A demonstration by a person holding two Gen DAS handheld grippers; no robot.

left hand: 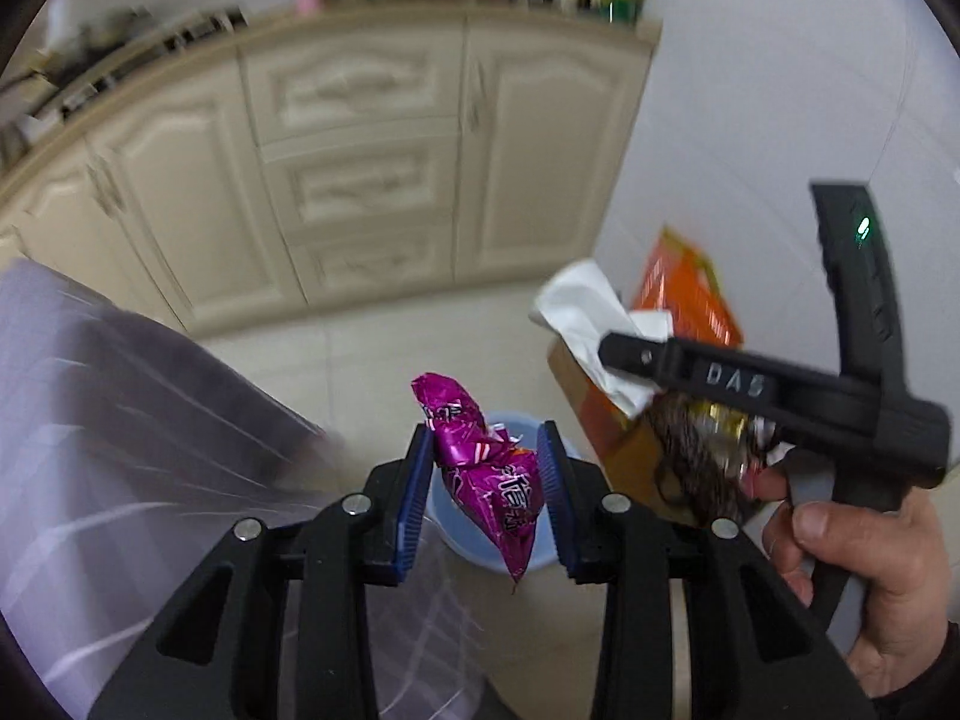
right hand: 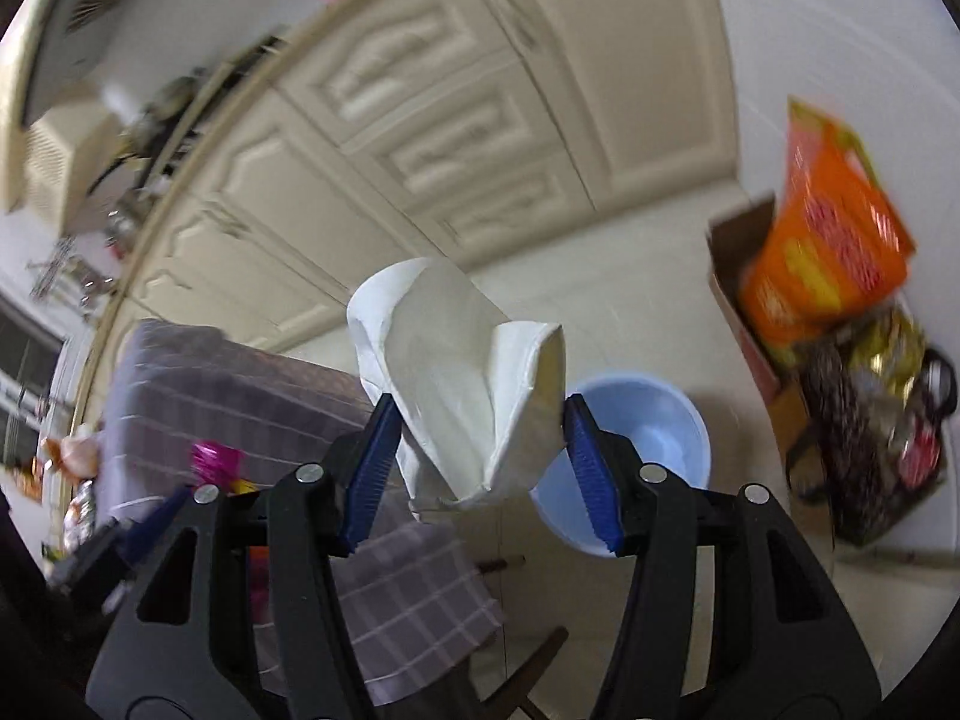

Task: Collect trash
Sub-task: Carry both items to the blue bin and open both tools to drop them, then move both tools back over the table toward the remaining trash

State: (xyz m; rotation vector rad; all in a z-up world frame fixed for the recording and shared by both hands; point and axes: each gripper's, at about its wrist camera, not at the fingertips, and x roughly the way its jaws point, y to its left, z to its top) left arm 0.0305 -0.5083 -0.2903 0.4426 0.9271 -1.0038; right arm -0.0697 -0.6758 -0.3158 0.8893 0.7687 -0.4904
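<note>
My left gripper (left hand: 486, 480) is shut on a crumpled magenta snack wrapper (left hand: 480, 468) and holds it in the air over a light blue trash bin (left hand: 474, 546) on the floor below. My right gripper (right hand: 480, 456) is shut on a crumpled white tissue (right hand: 462, 372), also in the air; the same blue bin (right hand: 648, 438) lies below and just right of it. In the left wrist view the right gripper (left hand: 624, 354) shows at the right with the tissue (left hand: 582, 312) in it.
A table with a grey checked cloth (left hand: 108, 450) (right hand: 240, 384) is at the left. Cream kitchen cabinets (left hand: 360, 168) stand behind. A cardboard box (right hand: 750, 324) with an orange bag (right hand: 828, 240) and other packets stands by the white wall on the right.
</note>
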